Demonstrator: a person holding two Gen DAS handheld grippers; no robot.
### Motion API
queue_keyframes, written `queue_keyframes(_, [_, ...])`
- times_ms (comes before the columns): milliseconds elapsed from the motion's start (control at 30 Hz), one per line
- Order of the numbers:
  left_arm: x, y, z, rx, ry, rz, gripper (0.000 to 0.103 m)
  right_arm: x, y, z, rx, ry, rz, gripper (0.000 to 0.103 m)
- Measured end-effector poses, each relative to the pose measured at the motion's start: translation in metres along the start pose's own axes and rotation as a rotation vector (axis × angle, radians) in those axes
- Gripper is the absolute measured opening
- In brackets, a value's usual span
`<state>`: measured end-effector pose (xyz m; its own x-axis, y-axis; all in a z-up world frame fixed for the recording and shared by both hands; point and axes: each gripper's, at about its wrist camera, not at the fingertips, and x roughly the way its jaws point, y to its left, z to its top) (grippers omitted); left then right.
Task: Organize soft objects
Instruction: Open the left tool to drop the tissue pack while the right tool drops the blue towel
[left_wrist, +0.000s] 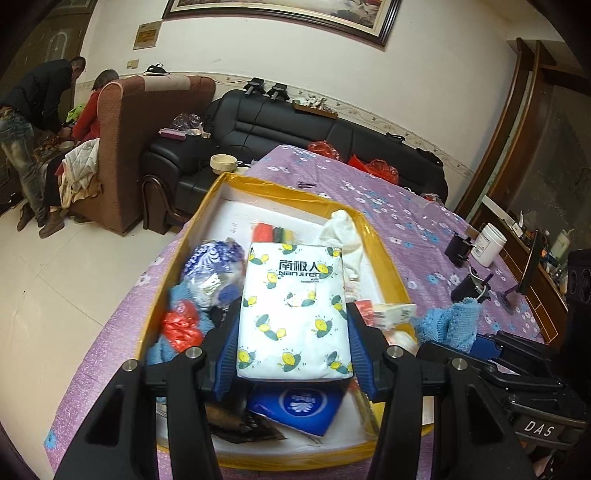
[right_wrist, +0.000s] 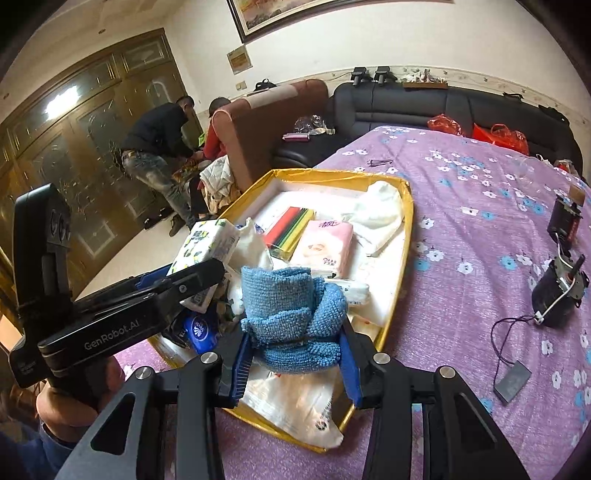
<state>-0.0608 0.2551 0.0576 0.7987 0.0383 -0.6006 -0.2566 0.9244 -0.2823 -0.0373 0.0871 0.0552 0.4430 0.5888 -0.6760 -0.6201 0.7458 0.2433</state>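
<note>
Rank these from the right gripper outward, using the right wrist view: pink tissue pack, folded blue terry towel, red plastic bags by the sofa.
1. Folded blue terry towel, clamped in the right gripper.
2. Pink tissue pack, mid-box, ahead.
3. Red plastic bags, at the table's far edge.

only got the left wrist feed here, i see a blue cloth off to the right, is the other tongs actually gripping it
Observer: Yes. The right tongs are shut on the blue cloth, which is bunched between the blue pads.
Operator: anything under it
Observer: A white plastic bag lies below it, draped over the near rim of the yellow box.
Operator: my tissue pack hides the middle of the box, whats there
Observer: A pink tissue pack lies flat there, beside the coloured sticks.
Operator: ok and my grip
Observer: Seen from the right wrist, the left tongs hold the lemon-print tissue pack above the box's left side.
</note>
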Motion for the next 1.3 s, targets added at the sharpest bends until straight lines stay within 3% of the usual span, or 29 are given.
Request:
queue_keyframes(633, [0.015,0.002,-0.002,0.017,0.004,0.003,0.052,0.048,-0.008,0.01,0.027,0.025,-0.027,0.046])
queue_keyframes(867, [0.017,-0.002,-0.004,0.025,-0.003,-0.008,0.055,0.046,-0.01,0.01,0.037,0.002,-0.018,0.047])
queue_keyframes(1033, [0.01,-0.001,-0.003,0.02,-0.022,-0.02,0.062,0.037,-0.007,0.012,0.024,-0.032,-0.027,0.048])
queue_keyframes(1300, [-0.002,-0.004,-0.001,0.025,-0.048,-0.03,0.068,0.025,-0.007,0.013,0.044,-0.057,-0.018,0.054])
